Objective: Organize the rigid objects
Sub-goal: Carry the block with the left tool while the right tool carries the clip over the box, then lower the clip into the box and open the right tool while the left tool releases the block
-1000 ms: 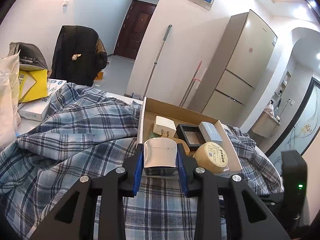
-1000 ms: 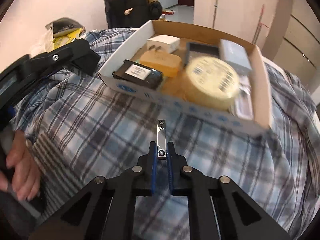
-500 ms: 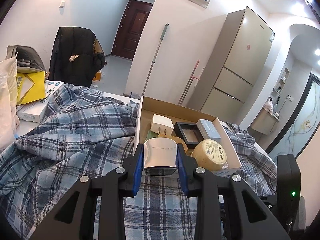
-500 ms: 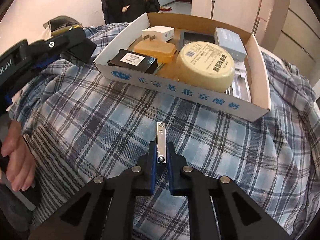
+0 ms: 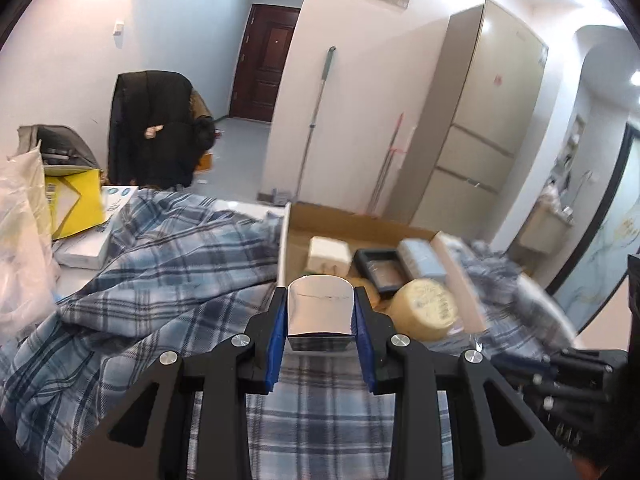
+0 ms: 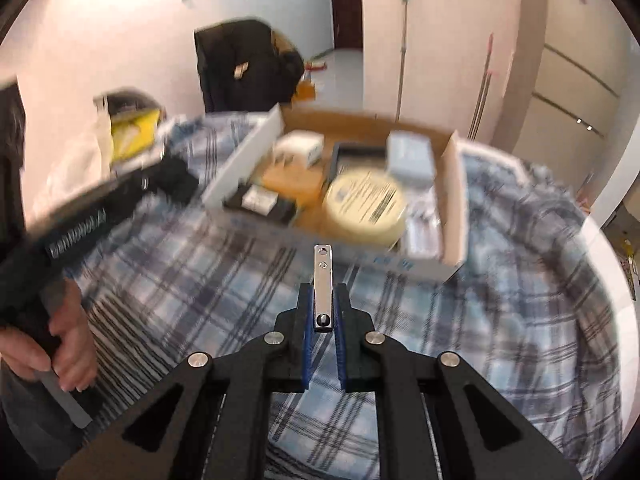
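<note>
- The left gripper [image 5: 320, 312] is clenched on a shiny metal case [image 5: 320, 312], held above the plaid cloth [image 5: 160, 280] just in front of the cardboard box [image 5: 340, 216].
- The right gripper [image 6: 323, 312] pinches a slim metal nail clipper [image 6: 323, 280], its tip pointing toward the box's near wall [image 6: 360, 248].
- Inside the box sit a round yellow tin [image 6: 366, 204], a white charger [image 6: 300, 146], a dark tray [image 6: 356, 160], a pale blue packet [image 6: 410, 158], an orange case [image 6: 292, 182] and a black labelled item [image 6: 260, 202].
- Left of the box, a hand [image 6: 60, 344] grips the left gripper's handle.
- Behind the box stand a mop [image 5: 316, 120] and a draped chair [image 5: 156, 128].
</note>
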The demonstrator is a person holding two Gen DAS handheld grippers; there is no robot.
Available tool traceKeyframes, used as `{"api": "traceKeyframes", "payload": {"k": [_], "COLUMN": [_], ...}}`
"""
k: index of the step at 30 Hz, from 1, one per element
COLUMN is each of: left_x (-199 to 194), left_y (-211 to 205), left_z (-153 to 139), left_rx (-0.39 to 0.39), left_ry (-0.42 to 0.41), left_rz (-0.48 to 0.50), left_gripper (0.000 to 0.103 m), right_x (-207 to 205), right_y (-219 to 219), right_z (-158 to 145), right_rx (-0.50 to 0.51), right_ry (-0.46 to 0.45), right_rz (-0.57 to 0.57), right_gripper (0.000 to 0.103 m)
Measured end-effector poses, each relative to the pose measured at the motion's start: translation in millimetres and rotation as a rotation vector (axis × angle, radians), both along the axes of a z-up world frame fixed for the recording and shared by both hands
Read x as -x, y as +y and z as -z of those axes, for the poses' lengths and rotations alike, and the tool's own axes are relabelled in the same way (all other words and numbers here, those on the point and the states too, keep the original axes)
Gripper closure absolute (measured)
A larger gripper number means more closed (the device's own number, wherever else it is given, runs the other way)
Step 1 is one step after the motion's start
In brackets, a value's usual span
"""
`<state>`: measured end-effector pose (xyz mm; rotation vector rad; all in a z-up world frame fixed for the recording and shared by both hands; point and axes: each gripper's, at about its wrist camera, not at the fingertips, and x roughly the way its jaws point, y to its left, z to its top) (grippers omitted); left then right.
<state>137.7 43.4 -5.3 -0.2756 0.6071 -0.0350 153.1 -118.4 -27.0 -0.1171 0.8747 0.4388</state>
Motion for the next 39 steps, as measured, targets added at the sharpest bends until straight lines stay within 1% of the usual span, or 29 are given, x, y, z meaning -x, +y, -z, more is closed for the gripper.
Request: {"api": "traceKeyframes", "payload": {"k": [2,4,6,8,11,13,15,16,17,18,20,23,25,27,28,30,32,33,35,37,39], "left_x": [-1.2,-3.3,-7.9,-19.3,-48.2,-70.0,-85.9,-91.3,-94.4,-95.8,-100.8,-114.4,-124.4,-132.7,-134.9,-133.9,-129.9,-129.0,-128.9,-127.9,-126.8], "left_y": [0.8,-2.3,-7.3,-14.9,-26.0,-30.0,-30.9,-29.1,-25.3,-19.7,-12.0,1.3,9.9,17.8,21.9,25.0,25.0,24.1,22.4,18.6,11.6], "left_z": [-12.8,-25.9,-39.6,-52.7,-71.7,-82.1,-85.0,-83.7,-79.4,-72.1,-55.4,-27.0,-14.5,-3.8,0.0,0.5,-2.7,-3.4,-3.1,-2.4,-2.1], "left_rx": [0.003,-0.013,-0.036,-0.075,-0.12,-0.125,-0.133,-0.132,-0.118,-0.091,-0.067,-0.052,-0.004,0.047,0.062,0.053,0.013,0.001,0.017,0.017,-0.008], "left_ry": [0.002,-0.004,-0.022,-0.046,-0.073,-0.083,-0.075,-0.076,-0.081,-0.092,-0.084,-0.024,0.016,0.067,0.086,0.084,0.06,0.057,0.059,0.059,0.053], "left_rz": [0.012,0.033,0.057,0.083,0.108,0.11,0.11,0.108,0.113,0.126,0.14,0.121,0.122,0.135,0.122,0.088,0.044,0.044,0.074,0.081,0.089], "left_gripper": [0.07,0.07,0.07,0.07,0.07,0.07,0.07,0.07,0.07,0.07,0.07,0.07,0.07,0.07,0.07,0.07,0.07,0.07,0.07,0.07,0.07], "right_x": [-8.0,-18.5,-29.8,-43.9,-69.8,-87.2,-106.2,-117.3,-123.9,-131.0,-142.8,-158.0,-166.4,-171.9,-173.9,-176.0,-177.4,-178.3,-179.8,-179.3,-178.2], "right_y": [-9.2,-15.0,-18.0,-16.1,-4.8,1.8,8.2,10.0,12.2,15.8,21.9,35.0,41.9,45.3,46.0,45.8,46.9,47.4,50.7,49.4,46.6], "right_z": [-16.5,-28.5,-39.1,-43.7,-44.1,-44.0,-40.4,-36.5,-31.9,-26.4,-13.0,7.8,21.5,31.9,37.0,45.3,49.3,52.2,55.6,55.7,53.6], "right_rx": [-0.015,-0.024,-0.039,-0.049,-0.07,-0.097,-0.145,-0.184,-0.202,-0.204,-0.187,-0.163,-0.128,-0.118,-0.12,-0.126,-0.104,-0.083,-0.035,-0.04,-0.045], "right_ry": [-0.034,-0.064,-0.085,-0.088,-0.064,-0.043,0.004,0.038,0.055,0.063,0.086,0.127,0.145,0.177,0.199,0.221,0.222,0.222,0.211,0.21,0.227], "right_rz": [0.029,0.061,0.074,0.083,0.092,0.104,0.109,0.118,0.126,0.13,0.133,0.112,0.108,0.093,0.094,0.094,0.101,0.104,0.115,0.113,0.109], "right_gripper": [0.094,0.094,0.094,0.094,0.094,0.094,0.094,0.094,0.094,0.094,0.094,0.094,0.094,0.094,0.094,0.094,0.094,0.094,0.094,0.094,0.092]}}
